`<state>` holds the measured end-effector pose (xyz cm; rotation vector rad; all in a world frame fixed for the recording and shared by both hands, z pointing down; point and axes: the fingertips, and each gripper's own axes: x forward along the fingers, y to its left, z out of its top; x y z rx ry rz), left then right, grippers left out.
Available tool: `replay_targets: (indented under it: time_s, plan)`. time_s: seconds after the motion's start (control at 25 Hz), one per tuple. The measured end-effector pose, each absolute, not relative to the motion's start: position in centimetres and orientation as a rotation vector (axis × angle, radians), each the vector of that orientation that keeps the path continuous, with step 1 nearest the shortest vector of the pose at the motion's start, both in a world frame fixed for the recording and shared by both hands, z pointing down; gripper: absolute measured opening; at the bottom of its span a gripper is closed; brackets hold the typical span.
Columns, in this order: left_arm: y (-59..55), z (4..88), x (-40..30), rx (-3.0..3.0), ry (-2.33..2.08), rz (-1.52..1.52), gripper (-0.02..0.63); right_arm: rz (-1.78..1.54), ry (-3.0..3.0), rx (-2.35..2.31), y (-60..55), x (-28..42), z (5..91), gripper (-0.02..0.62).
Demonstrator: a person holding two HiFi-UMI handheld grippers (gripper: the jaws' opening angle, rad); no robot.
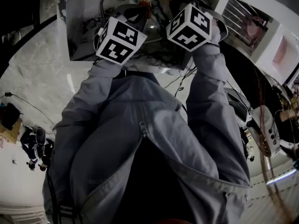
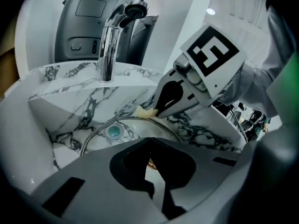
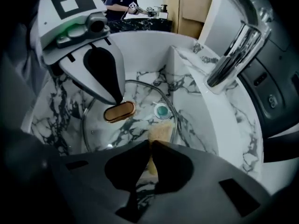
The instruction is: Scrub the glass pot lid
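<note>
Down in sink (image 3: pixel 205 120): glass lid (image 3: pixel 135 127); sponge (image 3: pixel 160 133) at rim.

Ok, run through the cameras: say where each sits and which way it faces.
Left gripper view: rides the left gripper, faces across the sink to the tap; its own jaws shut on the lid handle.
Right gripper view: rides the right gripper, faces down onto the glass lid; its own jaws pinch a sponge.
Head view: on the person's head, facing steeply down; grey jacket, sleeves, both marker cubes.
Shared: both gripper views show the glass lid, drain and the other gripper.
</note>
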<state>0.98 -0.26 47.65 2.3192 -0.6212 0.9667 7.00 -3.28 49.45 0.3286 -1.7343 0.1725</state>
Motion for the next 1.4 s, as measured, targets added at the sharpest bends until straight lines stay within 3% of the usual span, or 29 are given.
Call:
replay_targets:
  time_s: [0.68, 1.4]
  plan:
    - [-0.7, 50.5, 1.8, 2.259, -0.576, 1.010, 0.017, 0.003, -1.582, 0.249, -7.6, 6.8, 56.2, 0.046]
    - [-0.3, 50.6, 1.8, 2.260, -0.604, 1.000, 0.015, 0.205, -1.573, -0.019, 4.5, 5.3, 54.8, 0.046]
